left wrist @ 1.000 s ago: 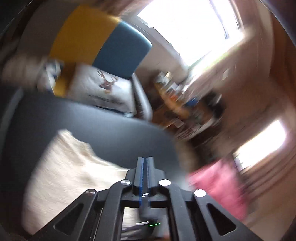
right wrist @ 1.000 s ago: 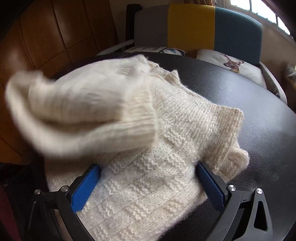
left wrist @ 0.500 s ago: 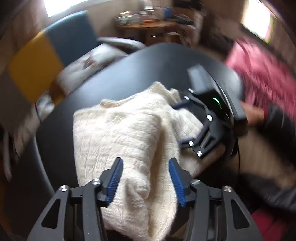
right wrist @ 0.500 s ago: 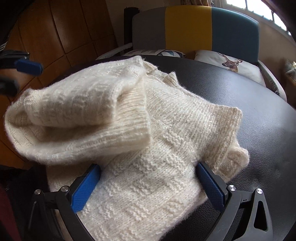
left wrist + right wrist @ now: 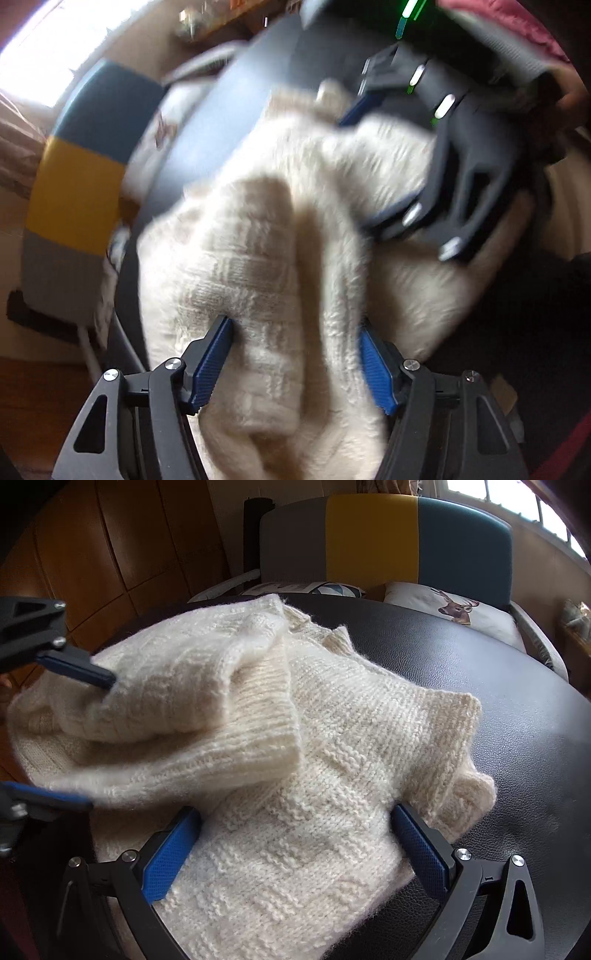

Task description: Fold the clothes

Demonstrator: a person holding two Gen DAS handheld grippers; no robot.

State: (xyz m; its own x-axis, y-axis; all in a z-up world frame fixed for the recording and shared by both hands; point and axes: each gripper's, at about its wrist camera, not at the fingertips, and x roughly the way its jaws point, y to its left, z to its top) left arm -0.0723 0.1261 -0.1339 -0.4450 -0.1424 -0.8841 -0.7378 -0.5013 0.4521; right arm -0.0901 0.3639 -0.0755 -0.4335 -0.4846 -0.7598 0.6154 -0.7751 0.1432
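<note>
L tool (image 5: pixel 295 363): jaws opening, wide apart, folded sleeve roll between pads, not pinched; also seen at left edge of R view (image 5: pixel 55 734).
R tool (image 5: pixel 295 843): released, jaws spread, resting over sweater hem, pads astride knit w/o clamping.
Sweater (image 5: pixel 295 775): cream knit, flat on counter, sleeve (image 5: pixel 177 701) doubled over body.
Counter (image 5: pixel 498 701): black, round, leather-like.
Chair (image 5: pixel 388 542): behind counter, grey/yellow/teal back, deer cushion (image 5: pixel 454 605) on seat.
Hand (image 5: pixel 570 94): upper right in L view, behind R tool.
</note>
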